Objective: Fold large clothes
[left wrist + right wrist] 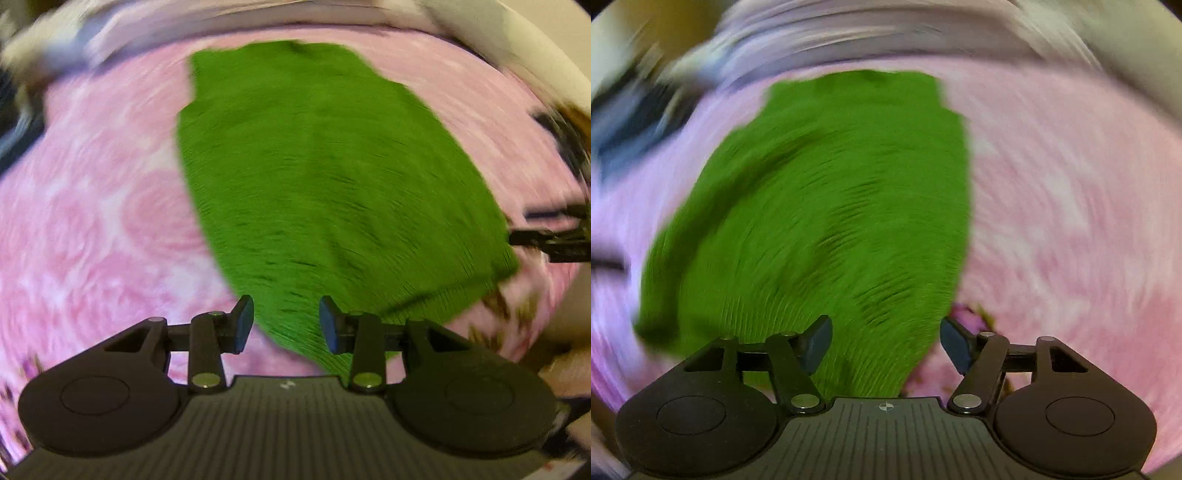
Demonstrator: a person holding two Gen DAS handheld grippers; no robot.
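While one green garment (325, 177) lies spread on the pink bedcover (92, 221), the left gripper (287, 325) and right gripper (886, 341) hang above it — two, both parted, holding nothing.

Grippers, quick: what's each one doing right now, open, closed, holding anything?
Left gripper: open, pads apart, nothing pinched; green garment lies beyond it on the pink bedcover.
Right gripper: open wide, holding nothing.
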